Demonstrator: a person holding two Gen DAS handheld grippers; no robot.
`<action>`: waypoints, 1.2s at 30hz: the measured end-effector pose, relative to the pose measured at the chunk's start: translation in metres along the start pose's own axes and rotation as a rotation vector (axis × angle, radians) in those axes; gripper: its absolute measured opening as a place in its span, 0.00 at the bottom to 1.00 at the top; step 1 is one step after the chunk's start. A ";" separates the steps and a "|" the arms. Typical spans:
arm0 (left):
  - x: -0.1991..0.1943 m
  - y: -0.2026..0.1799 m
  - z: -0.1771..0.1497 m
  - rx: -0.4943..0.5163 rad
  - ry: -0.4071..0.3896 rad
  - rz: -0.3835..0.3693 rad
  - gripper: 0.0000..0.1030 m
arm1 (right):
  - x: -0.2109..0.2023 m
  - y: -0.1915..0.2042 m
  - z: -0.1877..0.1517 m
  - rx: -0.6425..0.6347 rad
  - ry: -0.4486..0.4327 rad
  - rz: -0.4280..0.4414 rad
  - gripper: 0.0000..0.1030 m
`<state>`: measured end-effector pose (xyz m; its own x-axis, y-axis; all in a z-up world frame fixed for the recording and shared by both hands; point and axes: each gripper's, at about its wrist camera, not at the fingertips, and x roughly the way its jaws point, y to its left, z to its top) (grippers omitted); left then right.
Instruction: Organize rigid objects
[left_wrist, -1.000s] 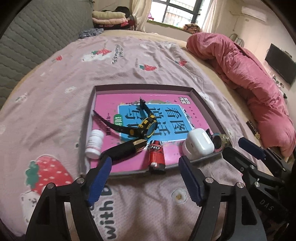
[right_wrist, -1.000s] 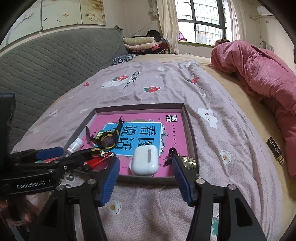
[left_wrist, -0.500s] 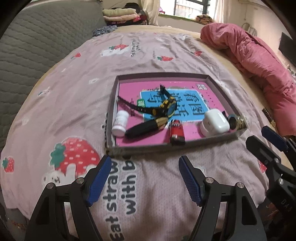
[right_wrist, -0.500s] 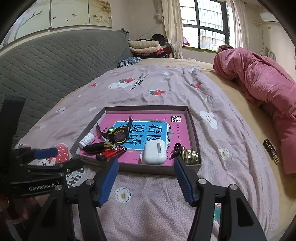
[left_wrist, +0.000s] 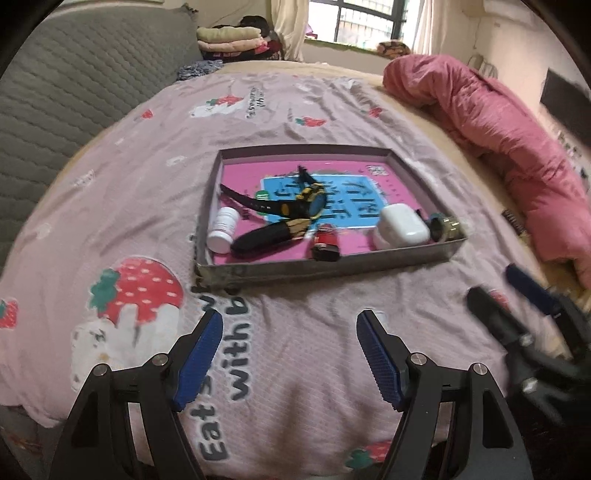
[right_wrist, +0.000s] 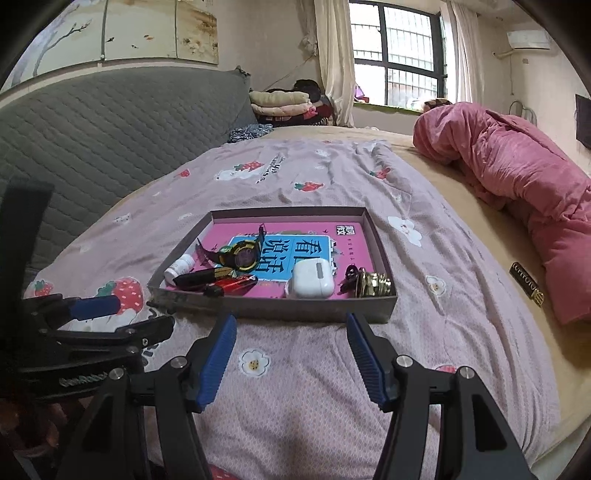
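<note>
A shallow grey box tray (left_wrist: 325, 267) (right_wrist: 317, 308) lies on the pink bedspread with a pink-and-blue book as its floor. In it sit a black-and-yellow watch (left_wrist: 295, 203) (right_wrist: 238, 254), a white pill bottle (left_wrist: 221, 230) (right_wrist: 179, 266), a black tube (left_wrist: 266, 234) (right_wrist: 201, 276), a red lighter (left_wrist: 327, 243) (right_wrist: 232, 285), a white earbud case (left_wrist: 400, 227) (right_wrist: 310, 283) and a gold item with keys (left_wrist: 445, 229) (right_wrist: 371, 285). My left gripper (left_wrist: 290, 325) (right_wrist: 122, 314) hangs open over the bedspread short of the tray. My right gripper (right_wrist: 290, 325) (left_wrist: 495, 284) is open too, holding nothing.
A rolled pink quilt (right_wrist: 517, 184) lies along the right side of the bed. A grey quilted headboard (right_wrist: 110, 122) rises at the left. Folded blankets (right_wrist: 284, 103) are stacked by the window. The bed's front edge runs just below both grippers.
Both grippers have pulled back from the tray toward the bed's front edge; the tray looks smaller and farther. Their jaws stay open and the objects in the tray have not moved.
</note>
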<state>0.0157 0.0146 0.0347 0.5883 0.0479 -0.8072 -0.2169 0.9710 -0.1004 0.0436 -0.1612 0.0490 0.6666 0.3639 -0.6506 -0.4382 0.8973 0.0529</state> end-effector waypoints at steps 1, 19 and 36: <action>-0.002 0.000 -0.002 -0.003 0.000 -0.001 0.74 | 0.001 -0.001 -0.002 0.001 0.008 -0.001 0.60; -0.014 -0.005 -0.018 0.010 -0.045 0.023 0.74 | 0.011 -0.006 -0.022 -0.027 0.032 -0.022 0.60; 0.028 -0.005 -0.032 0.017 0.029 0.015 0.74 | 0.032 -0.007 -0.033 -0.030 0.082 -0.026 0.60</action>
<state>0.0077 0.0038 -0.0059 0.5624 0.0563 -0.8250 -0.2126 0.9740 -0.0784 0.0477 -0.1638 0.0029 0.6267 0.3177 -0.7115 -0.4398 0.8980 0.0135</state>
